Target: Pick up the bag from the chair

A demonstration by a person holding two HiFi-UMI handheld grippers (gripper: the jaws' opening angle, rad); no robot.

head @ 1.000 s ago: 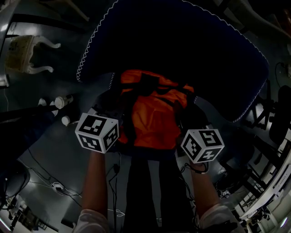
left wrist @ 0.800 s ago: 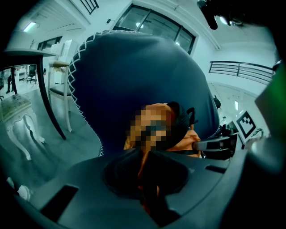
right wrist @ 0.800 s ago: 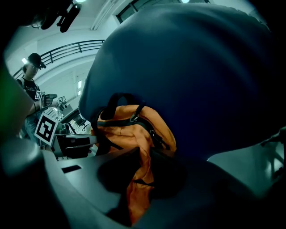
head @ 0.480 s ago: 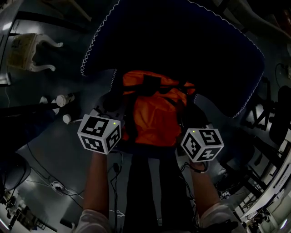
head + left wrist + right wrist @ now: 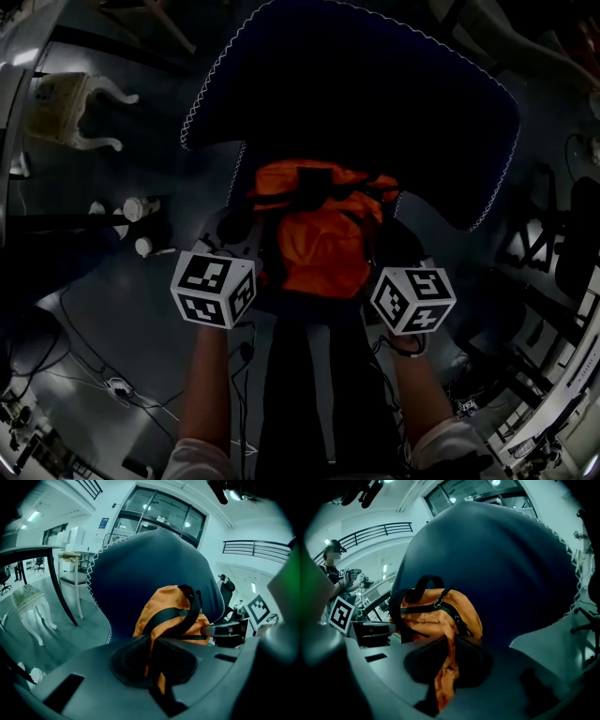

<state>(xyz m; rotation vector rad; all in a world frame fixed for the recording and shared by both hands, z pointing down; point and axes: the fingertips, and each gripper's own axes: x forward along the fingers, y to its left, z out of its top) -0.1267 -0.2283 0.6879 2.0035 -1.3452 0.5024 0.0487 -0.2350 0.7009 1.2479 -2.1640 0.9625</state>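
Observation:
An orange bag [image 5: 323,244] with black straps hangs between both grippers, in front of a dark blue chair [image 5: 375,103] with white stitched edging. My left gripper [image 5: 255,264] grips the bag's left side and my right gripper [image 5: 377,262] its right side. In the left gripper view the bag [image 5: 173,611] rises before the chair back [image 5: 136,569], and the left gripper [image 5: 154,667] is shut on a fold of orange fabric. In the right gripper view the right gripper [image 5: 446,667] is likewise shut on the bag's [image 5: 436,616] cloth, with the chair [image 5: 501,564] behind.
A white carved stool [image 5: 70,108] stands at the far left. Bottles [image 5: 136,208] and cables [image 5: 112,384] lie on the floor at the left. Office chair bases [image 5: 562,244] crowd the right. A black table leg [image 5: 58,585] slants at the left. Another person [image 5: 335,569] stands far off.
Both grippers have drawn back towards me with the bag held between them. The bag sits further from the chair back and looks more bunched.

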